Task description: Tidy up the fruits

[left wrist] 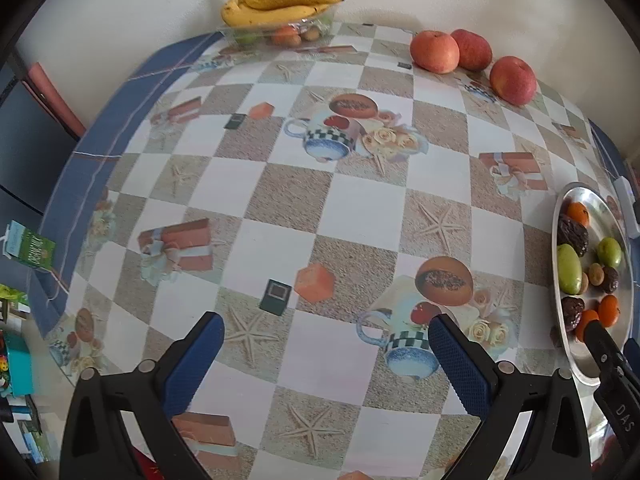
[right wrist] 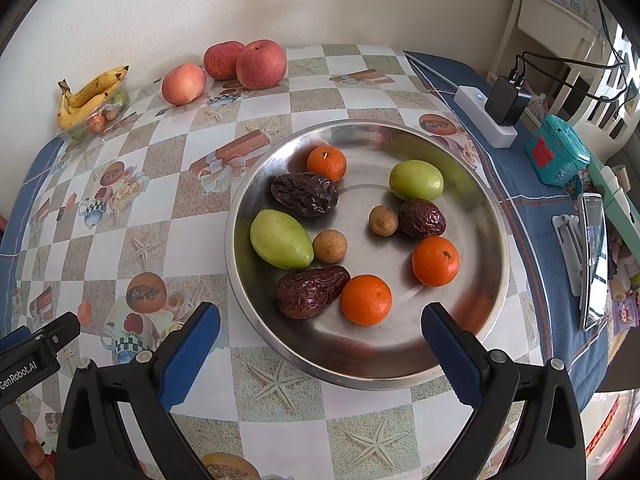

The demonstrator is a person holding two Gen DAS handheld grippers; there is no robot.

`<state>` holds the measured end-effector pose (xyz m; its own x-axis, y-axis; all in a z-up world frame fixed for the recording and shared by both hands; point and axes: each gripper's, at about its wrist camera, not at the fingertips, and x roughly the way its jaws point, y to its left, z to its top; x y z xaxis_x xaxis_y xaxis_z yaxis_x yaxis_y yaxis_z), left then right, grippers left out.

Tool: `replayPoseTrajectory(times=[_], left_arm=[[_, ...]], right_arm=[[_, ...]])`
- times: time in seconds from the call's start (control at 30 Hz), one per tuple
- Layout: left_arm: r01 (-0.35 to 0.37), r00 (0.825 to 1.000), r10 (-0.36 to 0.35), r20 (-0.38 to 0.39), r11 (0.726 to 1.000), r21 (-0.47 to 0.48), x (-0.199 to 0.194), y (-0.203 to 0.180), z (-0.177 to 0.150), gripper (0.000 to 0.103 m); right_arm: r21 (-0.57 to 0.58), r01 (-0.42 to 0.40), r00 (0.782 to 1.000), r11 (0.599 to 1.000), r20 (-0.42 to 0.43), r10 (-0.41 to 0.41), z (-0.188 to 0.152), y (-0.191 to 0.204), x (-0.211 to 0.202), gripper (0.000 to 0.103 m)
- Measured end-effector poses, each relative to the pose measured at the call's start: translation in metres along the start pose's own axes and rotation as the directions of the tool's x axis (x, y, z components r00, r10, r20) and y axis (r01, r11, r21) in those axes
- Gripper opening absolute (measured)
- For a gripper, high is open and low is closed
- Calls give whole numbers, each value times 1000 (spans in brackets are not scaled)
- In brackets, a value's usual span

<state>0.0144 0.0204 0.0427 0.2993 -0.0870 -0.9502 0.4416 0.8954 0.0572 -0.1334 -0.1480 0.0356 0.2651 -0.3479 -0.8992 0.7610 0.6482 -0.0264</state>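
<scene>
Looks like someone's home, a dining corner. There's a table against a plain cream wall, covered in a checkered vinyl tablecloth [left wrist: 352,208] printed with teacups and starfish, a white power strip [right wrist: 486,118] with a black charger, a phone on a stand [right wrist: 594,256], and a white wooden chair [right wrist: 552,36].

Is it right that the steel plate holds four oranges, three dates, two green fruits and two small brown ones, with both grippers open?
Not quite. The right wrist view shows three oranges on the steel plate, not four. The rest stands, with left gripper and right gripper open.
</scene>
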Motion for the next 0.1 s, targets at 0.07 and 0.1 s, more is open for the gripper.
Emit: replayPoseTrajectory(times=[0.07, 0.1], left_arm=[[2, 1000, -2, 9, 1000, 4, -2, 0, 1, 103], [10, 1000, -10, 9, 1000, 7, -2, 0, 1, 103]], right_arm=[[2, 0, 1000, 1000, -1, 0, -1, 0, 0, 101], [2, 1, 1000, 1000, -1, -1, -2, -1, 1, 101]])
